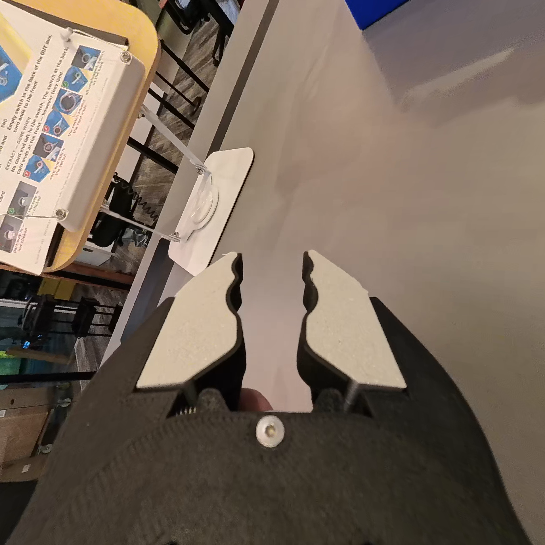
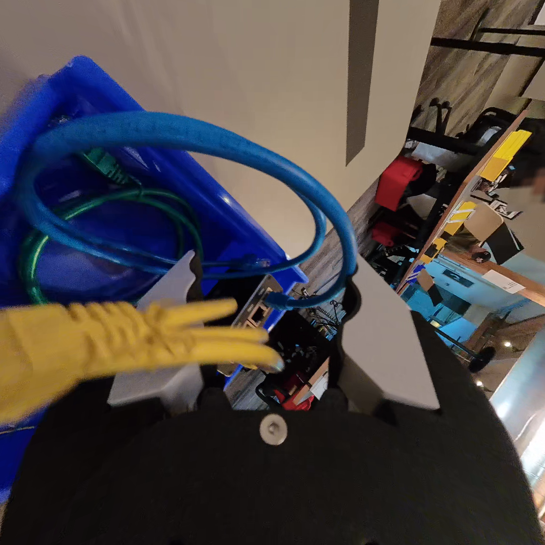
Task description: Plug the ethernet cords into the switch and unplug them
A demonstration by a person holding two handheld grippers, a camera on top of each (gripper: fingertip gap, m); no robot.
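Observation:
In the right wrist view my right gripper has its jaws wide apart. Between the fingers is the black switch, its port face turned right, at the end of the blue bin. A blue cord loops over the bin, and its plug sits in the top port. Floor shows between the switch face and the right finger. A blurred yellow cord crosses the left finger towards the lower ports. A green cord lies in the bin. My left gripper is open and empty over the grey table.
A white base plate of a clear sign stand sits at the table's left edge, just ahead of my left gripper. The stand holds an instruction sheet. A corner of the blue bin shows far right. Shelves and a person are beyond the table. My hands' fingertips stand some 40 cm from each other.

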